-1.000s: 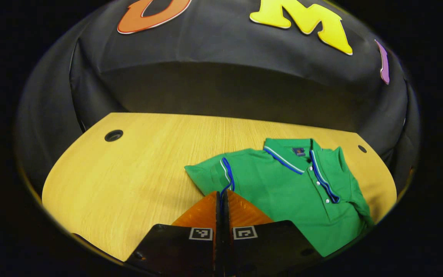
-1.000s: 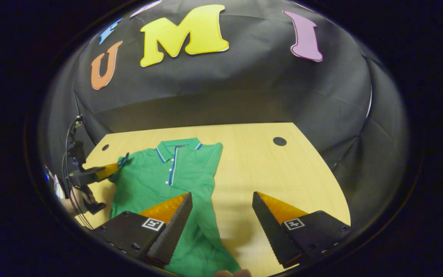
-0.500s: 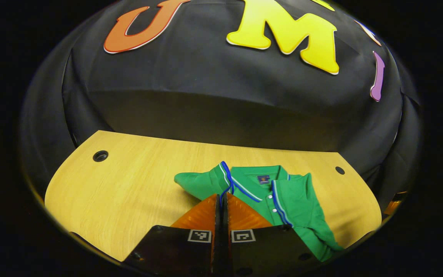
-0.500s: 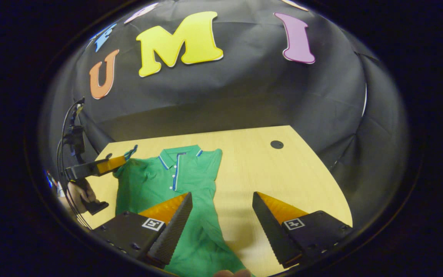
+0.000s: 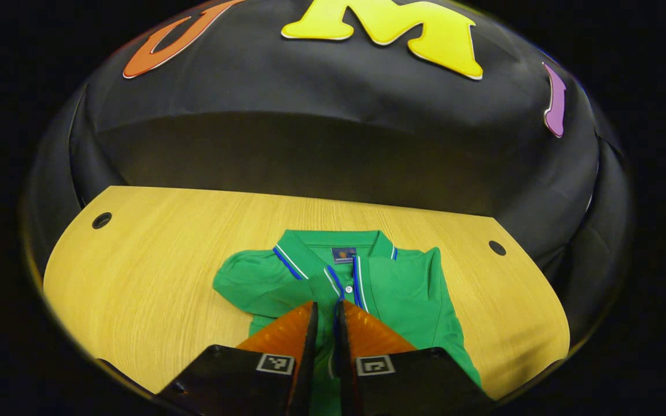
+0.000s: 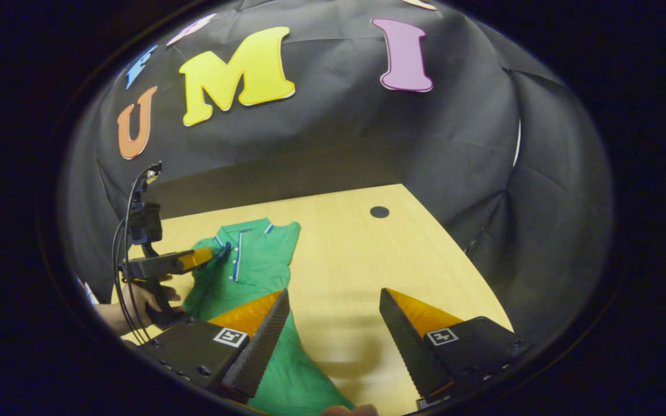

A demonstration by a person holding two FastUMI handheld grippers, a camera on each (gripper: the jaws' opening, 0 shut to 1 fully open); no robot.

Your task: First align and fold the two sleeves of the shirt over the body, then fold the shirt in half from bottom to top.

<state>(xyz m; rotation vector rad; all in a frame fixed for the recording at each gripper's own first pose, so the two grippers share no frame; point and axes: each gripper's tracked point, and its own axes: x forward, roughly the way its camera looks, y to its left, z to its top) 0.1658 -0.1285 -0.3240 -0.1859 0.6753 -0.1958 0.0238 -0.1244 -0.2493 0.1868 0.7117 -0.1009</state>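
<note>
Left gripper (image 5: 326,315) pinches what looks like the green polo shirt's (image 5: 408,294) sleeve, its hem hidden; right gripper (image 6: 333,320) gapes wide.

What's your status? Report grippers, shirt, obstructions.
Left gripper shut on sleeve cuff, holding it over shirt chest. Right gripper open, holding nothing, above table. Other sleeve side already folded in. Nothing in the way.

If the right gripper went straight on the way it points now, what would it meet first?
Likely bare table: the right gripper is open and aims at wood just right of the green shirt. Its left finger overlaps the shirt's edge, so it might brush cloth; depth is unclear.
</note>
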